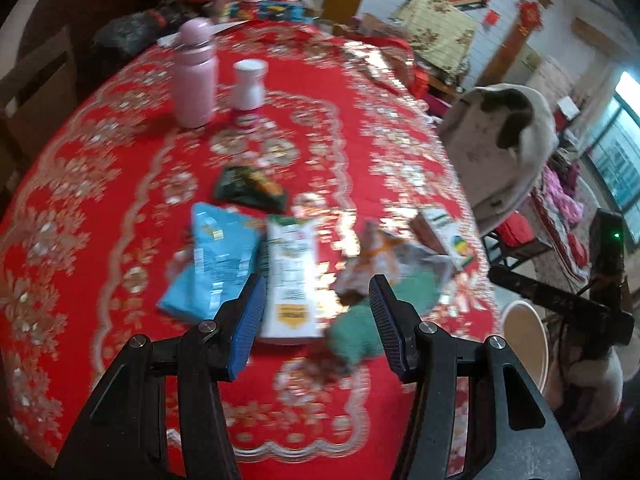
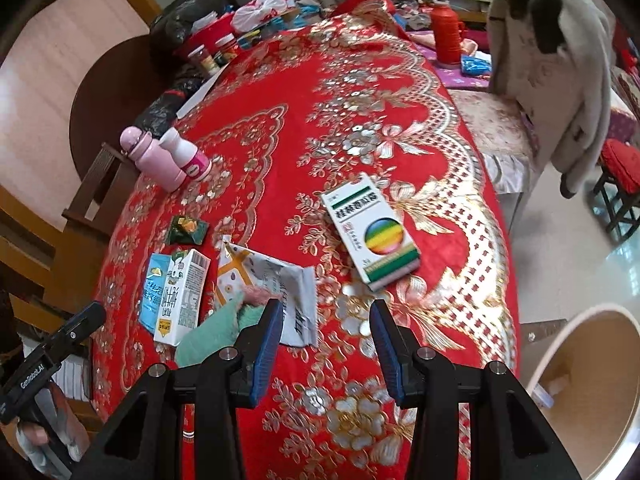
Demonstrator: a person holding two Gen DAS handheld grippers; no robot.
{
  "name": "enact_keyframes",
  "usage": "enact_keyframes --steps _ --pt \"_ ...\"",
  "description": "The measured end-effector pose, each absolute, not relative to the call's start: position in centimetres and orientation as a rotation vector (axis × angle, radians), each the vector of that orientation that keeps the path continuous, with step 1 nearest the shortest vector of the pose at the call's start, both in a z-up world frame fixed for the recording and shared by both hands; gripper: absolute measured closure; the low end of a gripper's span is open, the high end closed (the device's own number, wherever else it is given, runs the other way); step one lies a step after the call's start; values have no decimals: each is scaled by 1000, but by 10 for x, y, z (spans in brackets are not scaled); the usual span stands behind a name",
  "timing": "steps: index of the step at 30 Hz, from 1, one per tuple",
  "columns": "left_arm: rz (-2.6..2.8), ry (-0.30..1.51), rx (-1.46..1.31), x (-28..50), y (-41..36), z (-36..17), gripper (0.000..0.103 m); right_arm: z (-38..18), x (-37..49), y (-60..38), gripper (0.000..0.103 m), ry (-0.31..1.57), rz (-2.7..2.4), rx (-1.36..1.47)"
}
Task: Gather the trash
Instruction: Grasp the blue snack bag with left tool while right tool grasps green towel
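The worktop (image 2: 280,152) wore a red cloth with gold and silver flowers, and the trash lay in a loose cluster toward its near edge. Seen from the right wrist camera, a white milk carton (image 2: 182,300) lay flat at about 9 o'clock from the right gripper (image 2: 324,320), touching a blue snack packet (image 2: 154,292) on its far side. A small dark green wrapper (image 2: 188,230) sat just beyond them at 11 o'clock. A crumpled white and orange wrapper (image 2: 264,280) lay just ahead of the left finger, with a mint-green fuzzy cloth (image 2: 212,332) lapping over its near corner. A white medicine box (image 2: 372,232) with a rainbow ball printed on it rested at 1 o'clock, apart from the cluster.

The right gripper hung above the cloth with its blue pads spread and nothing between them. In the left wrist view, which was blurred, the left gripper (image 1: 318,300) also stood spread and empty, with the milk carton (image 1: 292,276) and the green cloth (image 1: 360,332) showing through the gap below it.

At the far side, at 10 o'clock, a pink bottle (image 2: 154,160) and a white bottle (image 2: 188,156) with a pink label stood side by side, touching or nearly so. A round bin (image 2: 592,384) with a white rim stood on the floor at 3 o'clock, beside the worktop edge. A pale coat (image 2: 560,72) hung over a chair at 2 o'clock.
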State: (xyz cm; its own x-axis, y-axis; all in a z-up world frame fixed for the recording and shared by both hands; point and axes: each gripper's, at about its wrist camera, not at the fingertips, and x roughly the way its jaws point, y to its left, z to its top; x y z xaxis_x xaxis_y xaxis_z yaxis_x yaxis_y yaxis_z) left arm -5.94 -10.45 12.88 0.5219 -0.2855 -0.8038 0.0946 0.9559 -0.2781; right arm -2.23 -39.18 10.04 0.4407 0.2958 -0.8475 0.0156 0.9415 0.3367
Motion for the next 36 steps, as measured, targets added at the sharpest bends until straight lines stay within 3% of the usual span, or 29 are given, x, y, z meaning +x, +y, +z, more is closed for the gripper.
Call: enact_keyframes --steps 14,18,20,22,36 --pt "-146 1122 -235 -33 -38 78 51 79 10 -335 59 1191 269 278" --pt "-162 1151 -235 -19 -38 65 51 78 2 -320 58 1216 291 277" --pt "-178 1164 -221 -10 -43 59 51 75 -4 -316 48 1235 298 298" --pt "-203 1190 -205 -1 -48 51 51 71 -11 -312 45 1254 293 324" --pt "-238 1227 -97 24 -72 27 44 31 -16 -276 44 1317 251 527"
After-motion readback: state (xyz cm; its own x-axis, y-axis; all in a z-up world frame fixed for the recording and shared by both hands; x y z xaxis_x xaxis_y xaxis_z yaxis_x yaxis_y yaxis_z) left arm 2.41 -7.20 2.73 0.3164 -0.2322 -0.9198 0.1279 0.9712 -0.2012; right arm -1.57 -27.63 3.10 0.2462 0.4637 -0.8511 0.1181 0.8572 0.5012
